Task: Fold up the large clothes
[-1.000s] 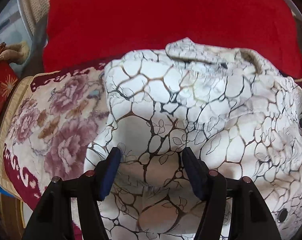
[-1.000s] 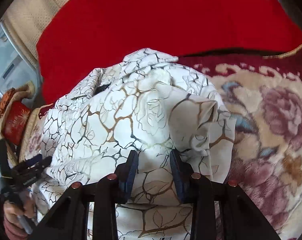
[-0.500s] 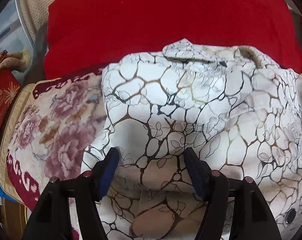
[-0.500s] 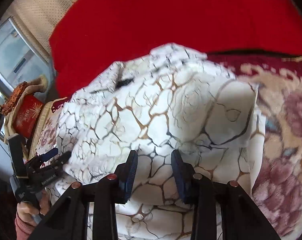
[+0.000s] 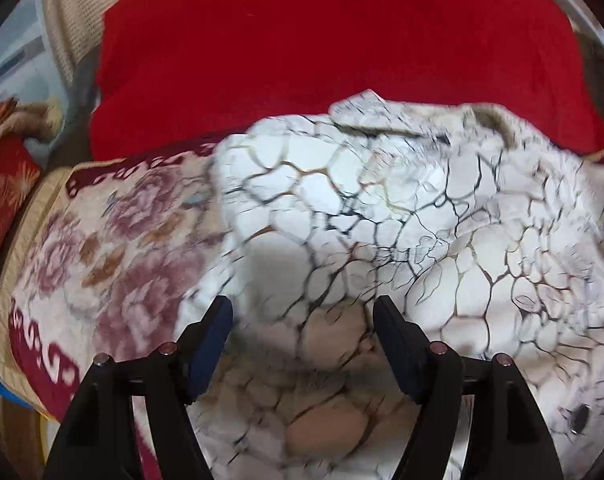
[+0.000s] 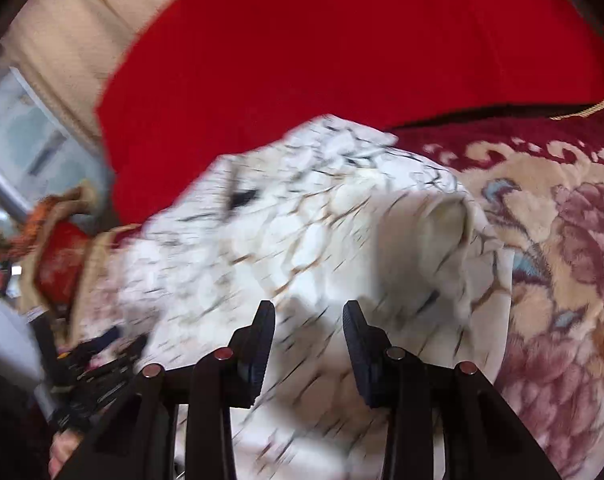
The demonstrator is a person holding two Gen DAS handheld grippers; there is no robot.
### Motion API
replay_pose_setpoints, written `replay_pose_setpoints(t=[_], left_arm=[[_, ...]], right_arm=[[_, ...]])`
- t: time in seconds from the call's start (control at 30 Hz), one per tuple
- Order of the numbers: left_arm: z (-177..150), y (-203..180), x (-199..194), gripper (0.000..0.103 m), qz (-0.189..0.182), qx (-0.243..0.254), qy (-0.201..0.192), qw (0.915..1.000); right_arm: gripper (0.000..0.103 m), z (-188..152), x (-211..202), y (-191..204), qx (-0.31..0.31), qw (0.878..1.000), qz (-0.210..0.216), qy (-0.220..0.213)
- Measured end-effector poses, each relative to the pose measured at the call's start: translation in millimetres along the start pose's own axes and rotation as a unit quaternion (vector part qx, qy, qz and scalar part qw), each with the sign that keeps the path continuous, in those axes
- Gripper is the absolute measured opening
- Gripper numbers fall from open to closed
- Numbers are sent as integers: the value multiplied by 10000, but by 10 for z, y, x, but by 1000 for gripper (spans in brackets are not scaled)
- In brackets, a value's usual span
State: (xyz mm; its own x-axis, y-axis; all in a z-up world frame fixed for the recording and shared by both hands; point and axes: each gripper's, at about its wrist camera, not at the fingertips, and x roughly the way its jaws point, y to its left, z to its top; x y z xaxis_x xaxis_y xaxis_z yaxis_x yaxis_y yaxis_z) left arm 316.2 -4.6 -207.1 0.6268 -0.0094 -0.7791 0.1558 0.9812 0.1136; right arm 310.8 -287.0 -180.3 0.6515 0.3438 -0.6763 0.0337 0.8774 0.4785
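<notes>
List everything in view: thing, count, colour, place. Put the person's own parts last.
garment: one, white with dark and gold crackle lines, bunched on the blanket in front of both grippers
blanket: one, cream with mauve flowers and maroon border, under the garment
red cloth: one, red, behind the garment
red box: one, red, far left
left gripper: one, black with blue pads, jaws opening over the garment
right gripper: one, black, jaws opening over the garment
hand: one, lower left of the right wrist view
</notes>
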Motion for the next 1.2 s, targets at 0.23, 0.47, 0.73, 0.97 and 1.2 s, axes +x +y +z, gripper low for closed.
replay_pose_setpoints(t=[0.23, 0.47, 0.73, 0.97, 1.2], left_arm=[[-281, 453, -719, 80, -281, -309, -349, 9985], [-559, 753, -1188, 80, -362, -278, -260, 9986], [-934, 798, -1249, 80, -816, -584, 318, 9944], [-1114, 565, -1292, 80, -547, -190, 345, 9977], [-1387, 901, -961, 80, 46, -255, 760, 9968]], right_arm=[[68, -660, -534, -64, -76, 9986, 469, -243], [69, -1430, -668, 7, -290, 9943, 1015, 152], [69, -1851, -734, -12, -245, 9936, 1062, 310], [69, -1965, -793, -223, 78, 9914, 1221, 455], [69, -2242, -953, -449, -320, 9935, 365, 1027]])
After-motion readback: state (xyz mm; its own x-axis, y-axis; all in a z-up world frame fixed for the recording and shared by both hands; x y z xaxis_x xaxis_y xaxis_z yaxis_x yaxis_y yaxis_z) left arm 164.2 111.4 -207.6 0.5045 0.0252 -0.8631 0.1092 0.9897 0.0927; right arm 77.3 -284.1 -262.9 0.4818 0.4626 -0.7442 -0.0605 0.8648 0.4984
